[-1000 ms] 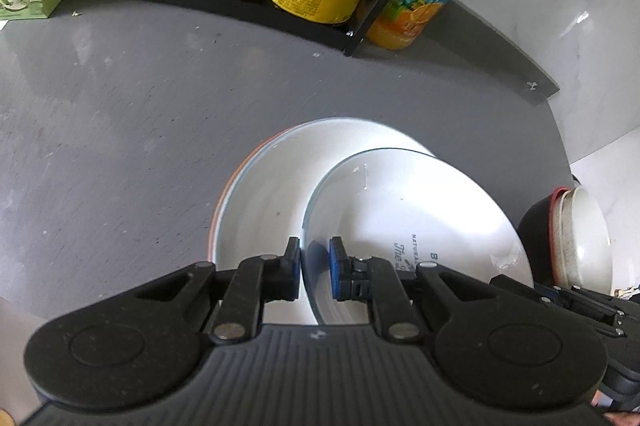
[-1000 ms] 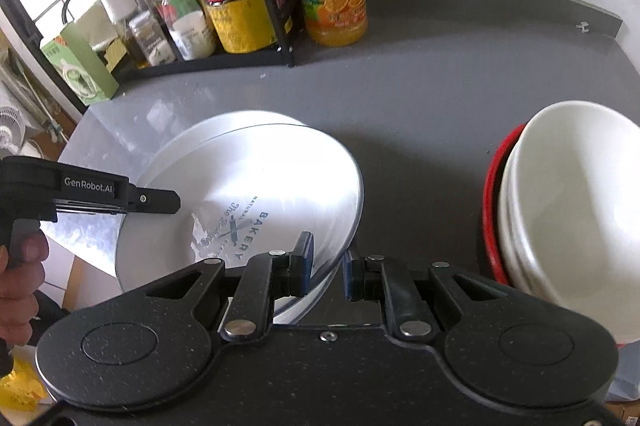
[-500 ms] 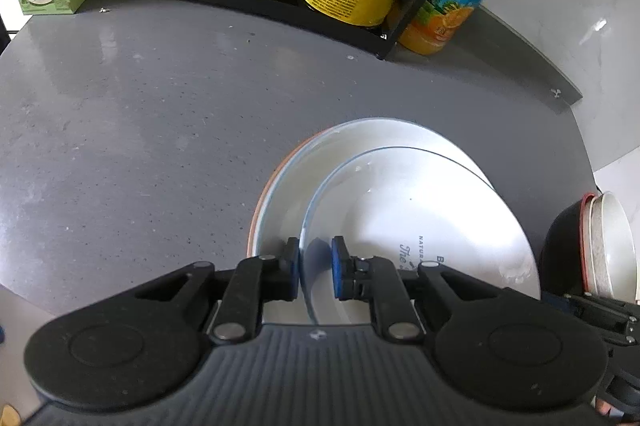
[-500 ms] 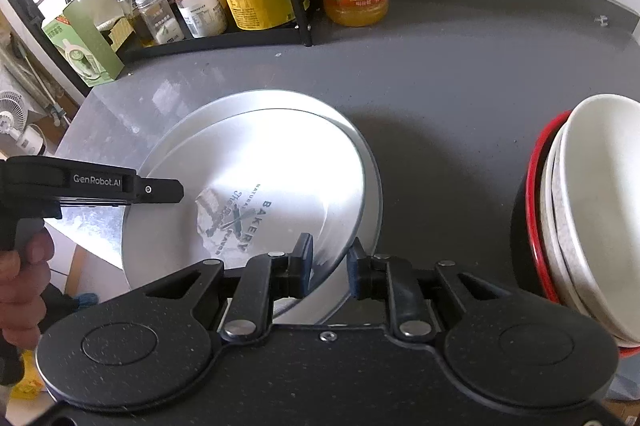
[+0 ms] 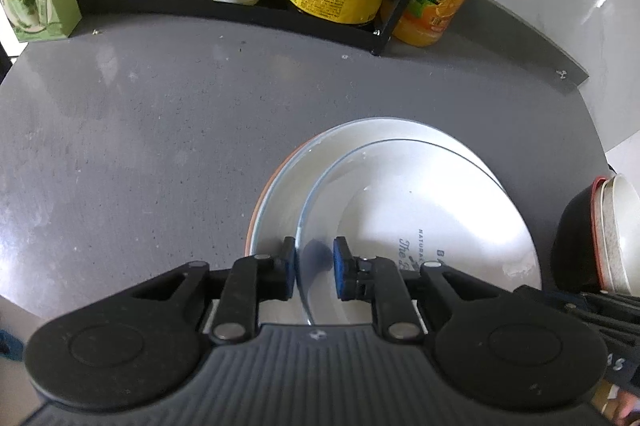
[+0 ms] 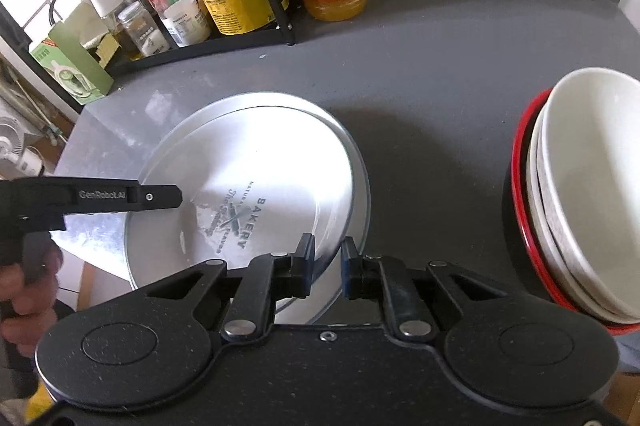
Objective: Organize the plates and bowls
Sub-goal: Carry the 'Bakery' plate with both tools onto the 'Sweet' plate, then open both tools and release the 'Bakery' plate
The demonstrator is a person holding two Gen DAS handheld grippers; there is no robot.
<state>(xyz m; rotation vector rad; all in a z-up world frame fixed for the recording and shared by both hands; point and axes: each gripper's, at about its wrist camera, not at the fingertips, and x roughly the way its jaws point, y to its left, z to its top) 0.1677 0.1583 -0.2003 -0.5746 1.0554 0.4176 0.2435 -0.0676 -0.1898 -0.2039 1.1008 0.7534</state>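
Left wrist: glass plate (image 5: 420, 194) rim between left tool (image 5: 315, 268) fingers (parted).

My left gripper (image 5: 314, 268) has its jaws apart, the blue pads (image 5: 340, 268) facing each other with a clear gap. My right gripper (image 6: 327, 268) is also parted by a similar gap. My left hand (image 6: 28, 300) is wrapped around the left gripper's handle, low at the left side.
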